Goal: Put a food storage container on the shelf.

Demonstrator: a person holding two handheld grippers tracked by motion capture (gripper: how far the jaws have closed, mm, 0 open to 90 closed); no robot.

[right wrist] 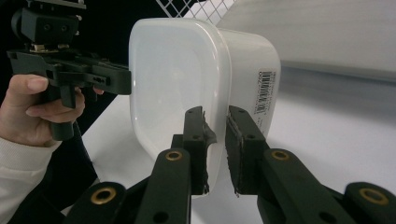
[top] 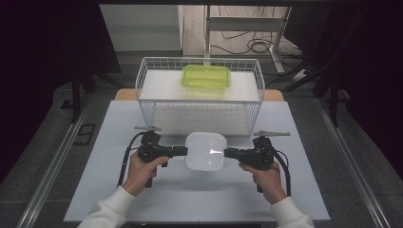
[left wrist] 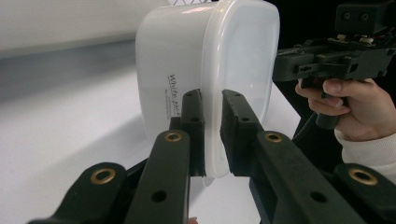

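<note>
- The white tub [top: 205, 151] sits at centre frame in the high view, above the bench [top: 119, 123].
- The left hand-held gripper [left wrist: 212, 112] pinches its rim; handwriting beside it reads "White pack".
- The right hand-held gripper [right wrist: 215, 128] clamps the opposite rim, near a barcode sticker [right wrist: 265, 91].

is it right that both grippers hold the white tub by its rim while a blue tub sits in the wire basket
Not quite: the tub in the wire basket is green, as the high view shows. Both grippers, left and right, do grip the white tub by its rim.
</note>
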